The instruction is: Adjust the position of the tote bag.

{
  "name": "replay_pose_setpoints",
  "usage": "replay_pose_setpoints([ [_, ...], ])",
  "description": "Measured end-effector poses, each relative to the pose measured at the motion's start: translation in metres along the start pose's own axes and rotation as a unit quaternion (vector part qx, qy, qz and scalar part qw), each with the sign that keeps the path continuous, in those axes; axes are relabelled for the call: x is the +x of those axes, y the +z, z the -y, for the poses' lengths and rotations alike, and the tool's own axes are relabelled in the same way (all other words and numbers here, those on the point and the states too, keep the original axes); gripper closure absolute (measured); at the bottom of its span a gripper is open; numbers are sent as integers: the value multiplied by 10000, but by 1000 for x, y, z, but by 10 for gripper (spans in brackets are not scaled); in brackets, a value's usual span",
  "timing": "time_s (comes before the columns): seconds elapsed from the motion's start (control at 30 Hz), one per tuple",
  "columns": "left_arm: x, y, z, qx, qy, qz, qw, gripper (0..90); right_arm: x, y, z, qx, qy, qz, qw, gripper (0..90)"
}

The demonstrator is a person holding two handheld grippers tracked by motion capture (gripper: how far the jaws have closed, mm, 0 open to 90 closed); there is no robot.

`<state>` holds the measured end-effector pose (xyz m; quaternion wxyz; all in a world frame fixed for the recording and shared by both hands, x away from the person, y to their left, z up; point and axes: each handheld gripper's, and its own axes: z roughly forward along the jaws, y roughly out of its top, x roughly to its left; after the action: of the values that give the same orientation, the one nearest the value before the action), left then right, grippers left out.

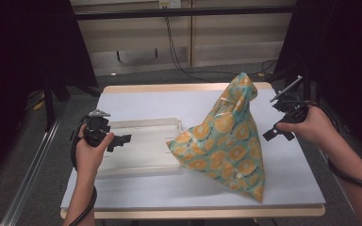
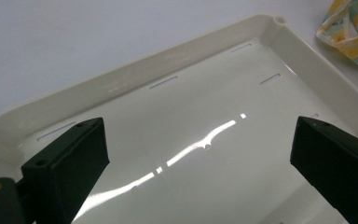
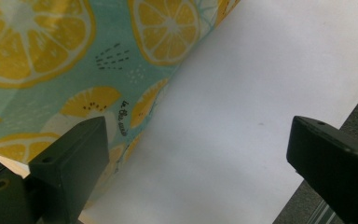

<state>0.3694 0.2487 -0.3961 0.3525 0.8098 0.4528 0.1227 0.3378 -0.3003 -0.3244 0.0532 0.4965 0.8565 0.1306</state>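
A teal cloth bag printed with orange slices [image 1: 228, 134] stands in a peak on the white table, its lower left corner resting on the right end of a shallow cream tray [image 1: 141, 162]. My left gripper [image 1: 122, 140] hovers over the tray's left part, jaws wide open and empty; the left gripper view looks across the glossy tray floor [image 2: 191, 107] toward the bag's corner [image 2: 352, 30]. My right gripper [image 1: 277, 133] stands open just right of the bag, apart from it. In the right gripper view the bag's printed side [image 3: 74, 60] lies ahead to the left.
The white table top [image 1: 287, 183] lies on a wooden board, with bare surface in front of the bag and right of it [image 3: 242, 107]. Dark curtains and black stands flank both sides. Cables run over the grey floor behind the table.
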Motion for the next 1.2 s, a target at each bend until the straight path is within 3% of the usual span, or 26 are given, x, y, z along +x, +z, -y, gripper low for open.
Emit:
replay_pose_setpoints([
  [0.57,-1,4,0,64,100,33,9999,39,1,-33,-22,6,184,-47,9998,67],
  [0.6,-2,5,0,21,6,26,10000,39,1,-37,-25,-21,154,-17,9999,68],
  [0.7,-3,6,0,54,32,80,9999,39,1,-44,-29,-49,201,-42,9998,69],
  [0.77,-3,6,0,102,104,58,9999,39,2,-47,-33,-40,197,-74,9998,70],
  [1.2,-3,7,0,92,83,18,9999,39,7,-70,-52,-79,293,-140,9994,78],
])
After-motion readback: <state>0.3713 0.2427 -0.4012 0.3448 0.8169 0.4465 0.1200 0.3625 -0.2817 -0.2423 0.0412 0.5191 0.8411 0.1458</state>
